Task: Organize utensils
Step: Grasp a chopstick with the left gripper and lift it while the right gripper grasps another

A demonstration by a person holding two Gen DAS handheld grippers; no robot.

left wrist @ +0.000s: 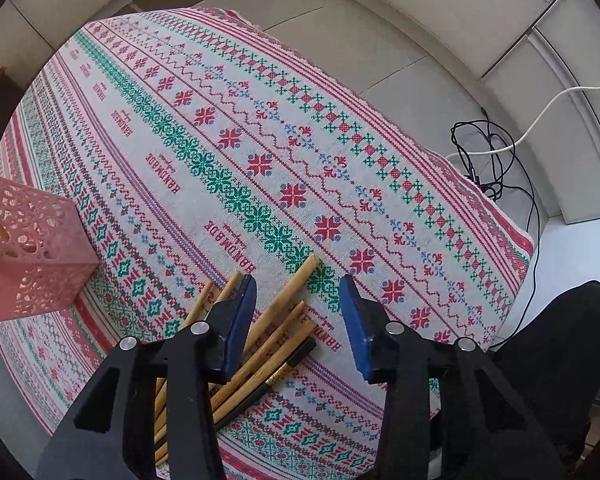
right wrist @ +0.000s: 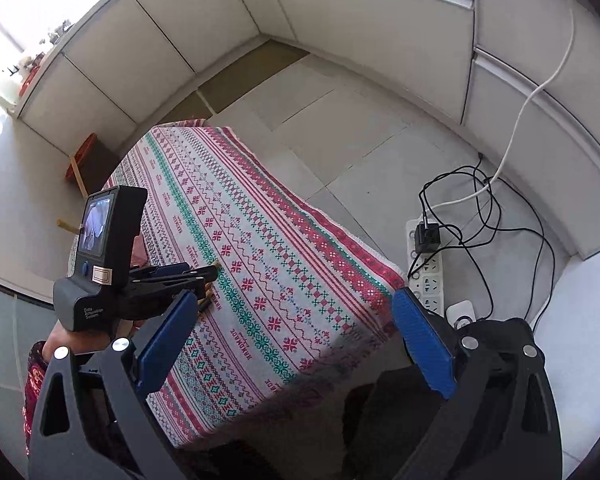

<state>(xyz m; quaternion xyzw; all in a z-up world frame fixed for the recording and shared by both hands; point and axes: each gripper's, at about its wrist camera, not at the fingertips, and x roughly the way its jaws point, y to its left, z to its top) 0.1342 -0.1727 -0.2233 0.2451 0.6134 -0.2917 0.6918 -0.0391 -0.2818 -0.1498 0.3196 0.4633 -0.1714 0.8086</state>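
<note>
Several wooden chopsticks (left wrist: 288, 300) and a black one with a gold band (left wrist: 296, 358) lie in a loose pile on the embroidered tablecloth (left wrist: 228, 128). My left gripper (left wrist: 298, 292) points down over the pile; its blue pads stand apart, and some sticks lie between them untouched. A pink perforated holder (left wrist: 32, 248) stands at the left of the table. In the right wrist view the left gripper (right wrist: 196, 276) hangs over the chopsticks (right wrist: 208, 292). My right gripper (right wrist: 296, 342) hovers open above the table's near corner with nothing in it.
A power strip (right wrist: 424, 276) with black and white cables (left wrist: 484, 160) lies on the floor to the right of the table. White cabinets (right wrist: 372, 40) line the walls. A red stool (right wrist: 88, 156) stands beyond the far end. A person's dark-clothed leg (left wrist: 560, 340) is at the table's right edge.
</note>
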